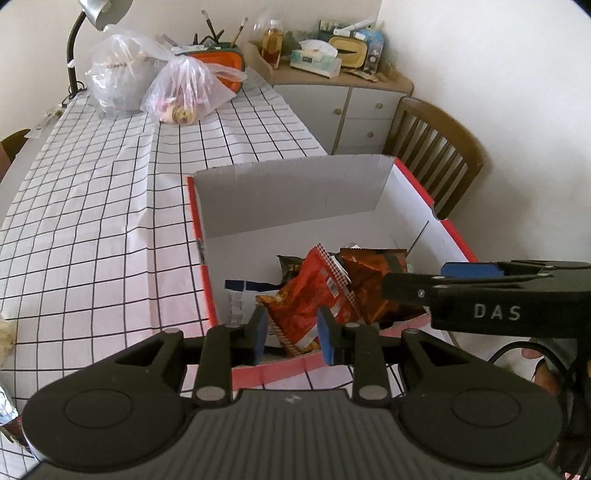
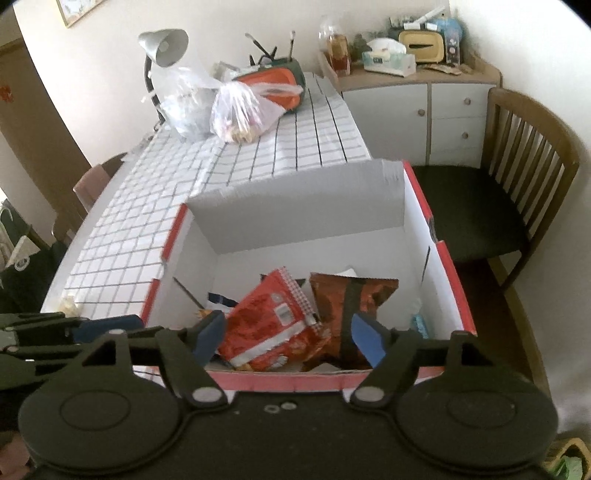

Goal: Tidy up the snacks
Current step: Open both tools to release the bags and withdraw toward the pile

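A white cardboard box with red edges sits at the table's near right corner. Inside lie a red snack bag, a brown-orange snack bag and a dark-and-white packet under them. My left gripper is open and empty above the box's near rim. My right gripper is open and empty, also over the near rim; it shows from the side in the left wrist view. The left gripper shows at the left edge of the right wrist view.
A checked tablecloth covers the table. At its far end stand two plastic bags, an orange-and-green case and a desk lamp. A wooden chair and a cluttered cabinet are to the right.
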Tool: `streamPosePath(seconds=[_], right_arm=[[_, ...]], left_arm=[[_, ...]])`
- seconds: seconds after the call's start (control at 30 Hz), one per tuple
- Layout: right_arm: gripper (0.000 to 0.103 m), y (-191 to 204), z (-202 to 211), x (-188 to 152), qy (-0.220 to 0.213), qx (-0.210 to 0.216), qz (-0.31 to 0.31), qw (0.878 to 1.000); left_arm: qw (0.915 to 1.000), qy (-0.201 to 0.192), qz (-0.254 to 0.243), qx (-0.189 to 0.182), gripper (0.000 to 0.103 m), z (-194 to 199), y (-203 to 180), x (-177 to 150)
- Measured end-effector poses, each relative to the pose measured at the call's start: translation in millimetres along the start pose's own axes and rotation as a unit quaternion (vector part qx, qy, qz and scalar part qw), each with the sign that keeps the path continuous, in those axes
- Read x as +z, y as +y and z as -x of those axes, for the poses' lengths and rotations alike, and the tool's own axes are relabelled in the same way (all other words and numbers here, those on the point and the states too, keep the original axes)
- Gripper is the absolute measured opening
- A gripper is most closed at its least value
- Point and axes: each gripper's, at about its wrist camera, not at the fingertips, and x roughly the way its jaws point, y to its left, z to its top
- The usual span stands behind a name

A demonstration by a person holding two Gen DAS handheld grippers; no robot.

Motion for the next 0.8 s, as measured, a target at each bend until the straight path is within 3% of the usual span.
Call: streamPosePath(seconds=[0.13, 0.2, 0.27, 0.57, 0.8], right_arm=[[0.079, 18.0, 12.1, -3.6, -0.013, 0.005, -0.004, 1.000], [0.082, 27.0, 17.2, -5.7, -0.021, 0.005, -0.003, 1.000], [0.082, 35.0, 22.5, -7.2, -0.028, 0.007, -0.004, 1.000], [0.086, 74.0, 40.3, -14.8, -0.055, 0.013, 0.000, 0.998], [0.095, 107.2, 50.1, -24.2, -0.081, 0.024, 0.007, 0.996]], left_arm=[[0.9999, -0.008, -0.004, -0.009, 0.031, 14.9, 14.1, -3.7], [0.9998, -0.015, -0.002, -0.015, 0.050, 23.0, 22.8, -5.8], [0.9995, -0.027, 0.000, -0.018, 0.060, 32.0, 31.4, -8.4], [0.9982, -0.053, 0.004, -0.026, 0.065, 64.8, 69.3, -14.6], [0.9968, -0.078, 0.004, -0.020, 0.070, 90.1, 99.0, -23.6]])
